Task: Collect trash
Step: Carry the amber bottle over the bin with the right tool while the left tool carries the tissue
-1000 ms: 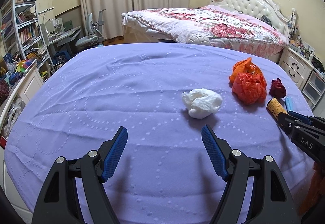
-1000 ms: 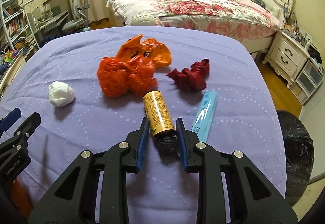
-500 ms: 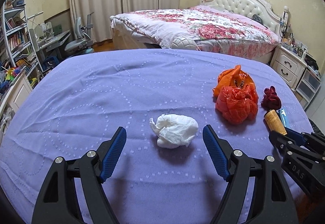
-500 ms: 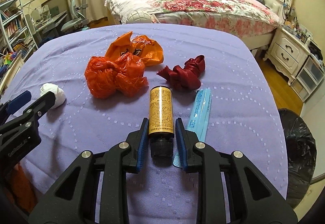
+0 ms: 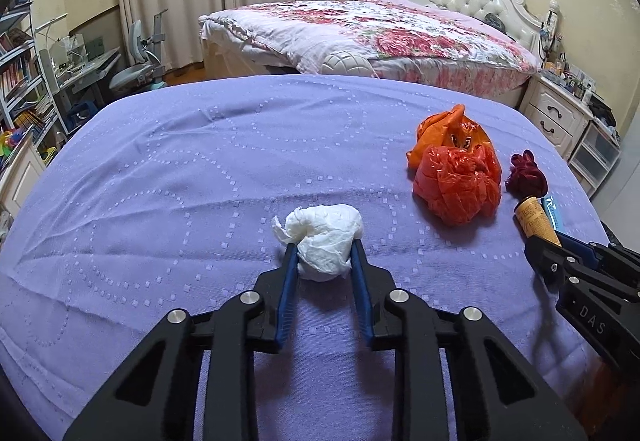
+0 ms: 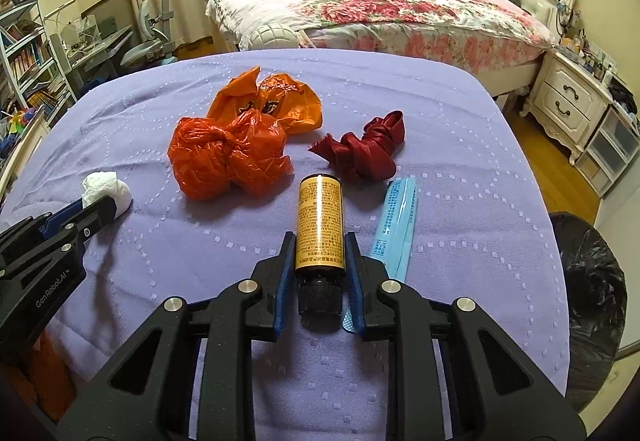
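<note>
Both hand-held grippers clamped on trash over the lilac-clothed table.

The left hand-held gripper (image 5: 323, 255) pinches a soft, crumpled white tissue wad (image 5: 322, 237) between its ribbed blue pads; the right hand-held gripper (image 6: 319, 257) squeezes a smooth cylindrical amber bottle (image 6: 319, 225) with a yellow label and black ribbed cap. On the table (image 6: 460, 145), draped in woven cloth with dotted rings, lie a crinkled glossy red-orange plastic bag (image 6: 230, 157), an orange bag (image 6: 280, 101) behind it, a knotted maroon fabric strip (image 6: 366, 151), and a flat light-blue packet (image 6: 394, 225) just beside the bottle. A black-lined bin (image 6: 592, 301) stands beyond the table's right edge.
</note>
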Available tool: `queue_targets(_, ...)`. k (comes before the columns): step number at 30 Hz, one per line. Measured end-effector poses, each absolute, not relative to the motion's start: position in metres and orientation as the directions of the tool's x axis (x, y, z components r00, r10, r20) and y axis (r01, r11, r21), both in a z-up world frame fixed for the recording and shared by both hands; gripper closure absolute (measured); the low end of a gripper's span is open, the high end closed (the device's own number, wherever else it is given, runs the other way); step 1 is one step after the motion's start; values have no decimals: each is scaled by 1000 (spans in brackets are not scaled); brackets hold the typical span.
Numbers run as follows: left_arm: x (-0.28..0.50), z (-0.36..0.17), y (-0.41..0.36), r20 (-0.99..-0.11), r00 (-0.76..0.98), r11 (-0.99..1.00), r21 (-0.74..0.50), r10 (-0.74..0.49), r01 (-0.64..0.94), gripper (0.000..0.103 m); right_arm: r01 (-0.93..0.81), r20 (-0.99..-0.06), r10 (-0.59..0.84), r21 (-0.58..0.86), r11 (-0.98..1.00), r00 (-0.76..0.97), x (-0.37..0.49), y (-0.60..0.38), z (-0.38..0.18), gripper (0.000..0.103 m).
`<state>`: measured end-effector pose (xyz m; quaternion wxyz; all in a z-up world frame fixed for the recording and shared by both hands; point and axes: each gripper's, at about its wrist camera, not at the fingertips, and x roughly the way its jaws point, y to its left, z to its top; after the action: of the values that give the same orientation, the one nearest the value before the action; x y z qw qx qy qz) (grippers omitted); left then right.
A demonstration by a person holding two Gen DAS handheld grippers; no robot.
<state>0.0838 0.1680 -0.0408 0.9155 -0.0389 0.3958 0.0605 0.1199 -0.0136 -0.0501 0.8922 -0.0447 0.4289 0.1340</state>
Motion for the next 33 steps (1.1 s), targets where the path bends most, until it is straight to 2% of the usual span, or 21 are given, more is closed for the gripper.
queue_targets(18,30,-28,143,-684,729,993,-69,22,-95,78,-260,-738,205,43,965,643,70,-38,-32,80)
queue_targets(33,25,-13,84,-649,759,998,-67,-59,20,78,-119,-718,102,28,993,689,54,-108,-29,80)
